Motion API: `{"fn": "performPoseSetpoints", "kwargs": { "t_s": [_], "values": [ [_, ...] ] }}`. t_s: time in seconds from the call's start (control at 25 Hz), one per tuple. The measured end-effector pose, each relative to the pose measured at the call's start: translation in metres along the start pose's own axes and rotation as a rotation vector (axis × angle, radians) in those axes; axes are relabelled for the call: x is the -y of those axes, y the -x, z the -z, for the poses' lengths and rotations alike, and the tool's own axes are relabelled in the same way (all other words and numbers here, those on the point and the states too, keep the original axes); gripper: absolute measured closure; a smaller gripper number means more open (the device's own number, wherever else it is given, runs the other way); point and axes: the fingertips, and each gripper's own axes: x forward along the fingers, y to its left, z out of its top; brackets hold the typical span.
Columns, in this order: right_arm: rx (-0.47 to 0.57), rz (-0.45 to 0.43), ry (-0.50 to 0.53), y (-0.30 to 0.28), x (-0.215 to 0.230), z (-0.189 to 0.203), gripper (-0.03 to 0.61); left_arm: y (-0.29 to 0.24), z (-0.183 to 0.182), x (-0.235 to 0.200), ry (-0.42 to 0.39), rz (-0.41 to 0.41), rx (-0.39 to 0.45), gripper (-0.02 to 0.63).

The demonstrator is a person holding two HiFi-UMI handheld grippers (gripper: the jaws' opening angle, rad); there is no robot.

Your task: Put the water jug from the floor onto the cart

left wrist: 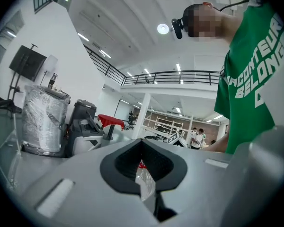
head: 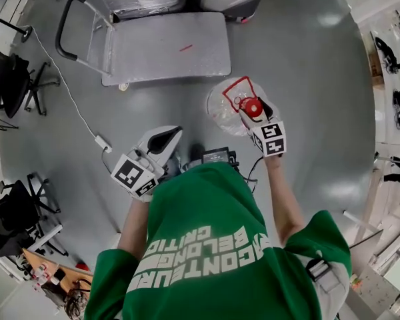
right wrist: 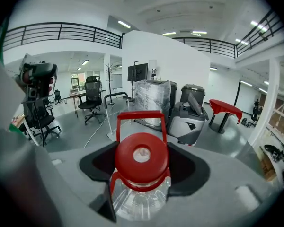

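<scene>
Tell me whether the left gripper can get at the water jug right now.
Probably yes. Only bare floor shows between the left gripper and the water jug. The right gripper clamps the neck under the red cap, so the left would need another spot, and its jaws are shut.

floor (head: pixel 307 79): grey | standing on it: cart (head: pixel 160 45), office chairs (head: pixel 10 79) | lying: white cable (head: pixel 63 85)

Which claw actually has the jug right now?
The right claw, closed around the water jug at its neck, just under the red cap. The left claw is closed on nothing, apart from the jug.
</scene>
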Motion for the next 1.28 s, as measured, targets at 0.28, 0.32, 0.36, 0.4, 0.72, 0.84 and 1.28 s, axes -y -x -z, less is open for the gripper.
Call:
{"fn": "performPoseSetpoints", "kwargs": {
  "t_s": [0.28,0.32,0.36,0.4,0.72,0.84,1.28],
  "values": [
    [0.004,-0.007,0.033,-0.022,0.003,-0.034,0.281,0.017,0.001,-0.042,0.052,-0.063,0.046,0.603],
    [0.004,-0.007,0.037,-0.026,0.003,-0.037,0.281,0.018,0.001,-0.049,0.055,-0.067,0.051,0.603],
    [0.002,-0.005,0.039,-0.029,0.003,-0.04,0.281,0.019,0.001,-0.057,0.058,-0.069,0.054,0.603],
    [-0.001,-0.003,0.041,-0.033,0.003,-0.042,0.281,0.019,0.002,-0.064,0.061,-0.069,0.056,0.603],
    [-0.036,0.003,0.02,-0.076,0.005,-0.059,0.281,0.009,-0.006,-0.134,0.093,-0.047,0.045,0.603],
    [-0.038,0.004,0.012,-0.091,0.007,-0.071,0.281,0.003,-0.015,-0.159,0.085,-0.032,0.049,0.603],
    [-0.038,0.028,0.0,-0.135,0.007,-0.118,0.281,0.0,-0.044,-0.225,0.071,0.002,0.049,0.603]
  ]
}}
